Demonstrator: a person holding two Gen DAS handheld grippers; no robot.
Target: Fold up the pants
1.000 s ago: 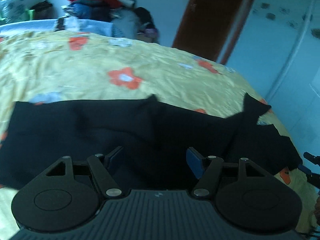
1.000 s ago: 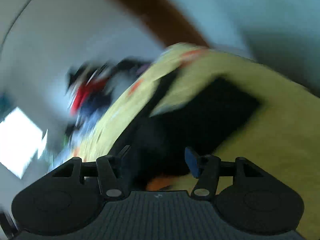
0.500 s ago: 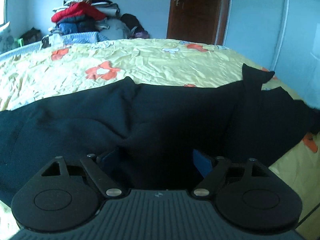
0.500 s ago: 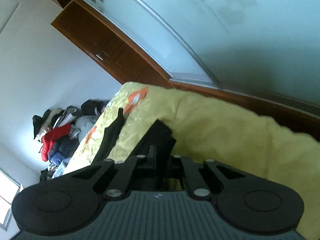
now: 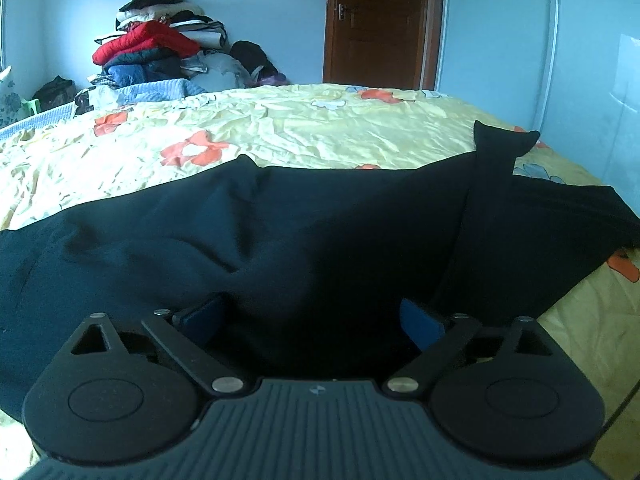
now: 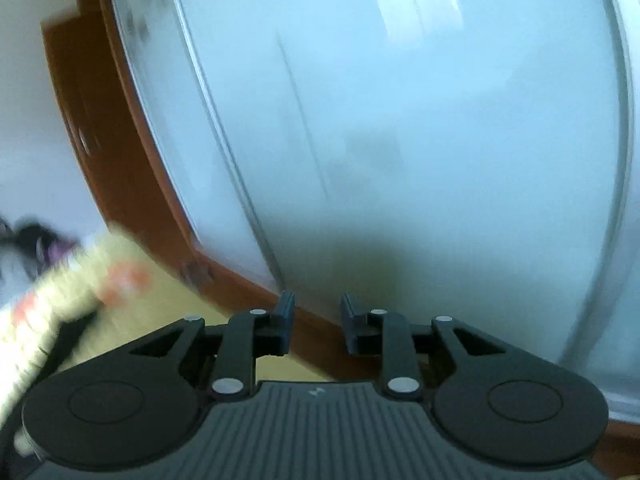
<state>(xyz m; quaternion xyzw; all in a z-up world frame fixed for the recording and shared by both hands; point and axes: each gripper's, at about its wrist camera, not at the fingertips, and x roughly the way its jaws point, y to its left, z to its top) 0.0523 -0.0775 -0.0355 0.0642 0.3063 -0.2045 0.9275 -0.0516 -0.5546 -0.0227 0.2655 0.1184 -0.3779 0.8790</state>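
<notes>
Black pants (image 5: 280,240) spread across floral bed sheet (image 5: 320,128), bunched fabric between left gripper (image 5: 312,316) jaws, set wide apart; right gripper (image 6: 316,322) jaws slightly apart, empty, facing wardrobe door (image 6: 420,120).

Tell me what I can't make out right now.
- Left view: the near edge of the pants is hidden behind the left gripper.
- Right view: motion blur smears the bedspread; the right gripper faces the wardrobe door, pants unidentifiable.
</notes>
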